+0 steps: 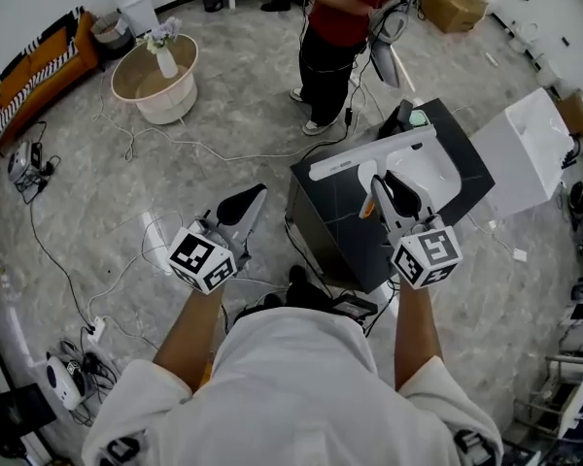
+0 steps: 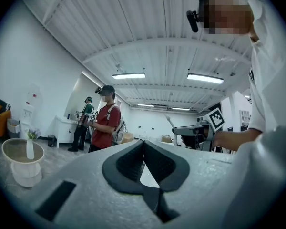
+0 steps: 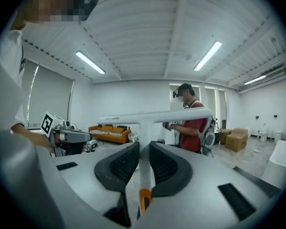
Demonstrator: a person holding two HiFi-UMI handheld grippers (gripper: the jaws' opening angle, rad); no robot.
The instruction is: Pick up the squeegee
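Observation:
The squeegee [image 1: 371, 154] is white, with a long blade across a handle that has an orange part [image 3: 143, 197]. My right gripper [image 1: 383, 188] is shut on the handle and holds the squeegee in the air above the black stand [image 1: 335, 223]. In the right gripper view the blade [image 3: 155, 117] lies level just past the pads, and the handle runs back between them at the right gripper [image 3: 144, 148]. My left gripper [image 1: 251, 202] is held up to the left of the stand. Its pads meet at the tips with nothing between them, as the left gripper [image 2: 143, 144] view shows.
A white basin-like part [image 1: 439, 177] lies on the black stand, and a white box [image 1: 527, 149] stands to its right. A person in a red shirt [image 1: 342, 27] stands beyond the stand. A round tub with a vase [image 1: 156, 78] sits at the far left. Cables [image 1: 126, 260] cross the floor.

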